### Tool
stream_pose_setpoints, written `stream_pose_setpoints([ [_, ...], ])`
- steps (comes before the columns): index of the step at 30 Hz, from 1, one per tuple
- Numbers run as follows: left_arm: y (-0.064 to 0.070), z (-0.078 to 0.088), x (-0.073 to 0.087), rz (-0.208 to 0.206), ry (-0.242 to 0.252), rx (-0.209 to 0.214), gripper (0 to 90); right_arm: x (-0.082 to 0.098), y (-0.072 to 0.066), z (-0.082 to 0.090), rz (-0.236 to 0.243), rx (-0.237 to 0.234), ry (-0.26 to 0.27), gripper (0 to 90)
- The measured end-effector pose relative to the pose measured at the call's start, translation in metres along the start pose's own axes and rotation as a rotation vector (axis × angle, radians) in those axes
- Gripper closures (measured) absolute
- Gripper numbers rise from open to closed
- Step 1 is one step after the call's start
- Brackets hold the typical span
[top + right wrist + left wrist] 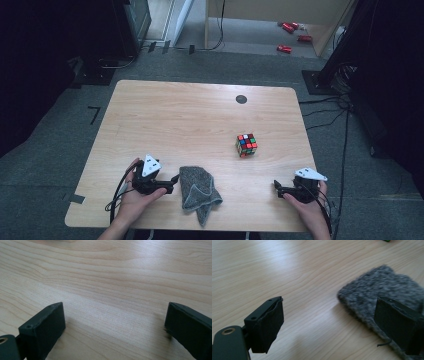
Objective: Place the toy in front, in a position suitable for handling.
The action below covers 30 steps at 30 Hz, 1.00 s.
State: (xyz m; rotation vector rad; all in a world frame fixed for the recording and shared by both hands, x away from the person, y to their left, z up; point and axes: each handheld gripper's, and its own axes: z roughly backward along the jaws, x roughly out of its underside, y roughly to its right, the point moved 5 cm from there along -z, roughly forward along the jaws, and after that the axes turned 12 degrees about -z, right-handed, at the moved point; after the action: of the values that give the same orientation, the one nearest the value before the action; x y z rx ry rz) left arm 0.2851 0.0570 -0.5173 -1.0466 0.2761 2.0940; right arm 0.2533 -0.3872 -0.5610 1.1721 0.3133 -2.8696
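**A:** In the high view, where did the grey cloth (198, 191) lie?

**B:** Near the front edge of the table (165, 115), touching or just beside the tips of the left gripper (173, 179). Its long axis ran from the far side toward the person, tapering to a corner at the near end. The Rubik's cube (246, 145) sat beyond the cloth and to its right, well apart.

**A:** Which hand was nearer the cloth?

**B:** The left hand (134, 196), clearly. It lay low on the table left of the cloth, gripper aimed sideways at the cloth's left edge. The right gripper (275, 185) rested well to the cloth's right, pointing toward it, held by the right hand (309, 206).

**A:** And the left gripper view?

**B:** The fingers (265, 323) stood wide apart. The cloth (377, 293) lay ahead on one side, with one finger over its fuzzy edge; the other finger was over bare wood. I judged a short push forward would bring that edge between them.

**A:** The right gripper view?

**B:** Fingers (42, 328) spread wide, holding nothing, bare wood between them.
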Motion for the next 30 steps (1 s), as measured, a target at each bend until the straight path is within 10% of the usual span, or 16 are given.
stream_pose_setpoints([
  [9,0.037,-0.002,-0.014,-0.071,0.049,0.129,14.3,-0.002,0.0,-0.002,-0.003,0.002,-0.001,2.6],
  [30,0.07,-0.024,-0.006,-0.184,-0.017,0.222,24.9,-0.004,0.0,-0.001,-0.018,0.019,0.03,11.8],
])
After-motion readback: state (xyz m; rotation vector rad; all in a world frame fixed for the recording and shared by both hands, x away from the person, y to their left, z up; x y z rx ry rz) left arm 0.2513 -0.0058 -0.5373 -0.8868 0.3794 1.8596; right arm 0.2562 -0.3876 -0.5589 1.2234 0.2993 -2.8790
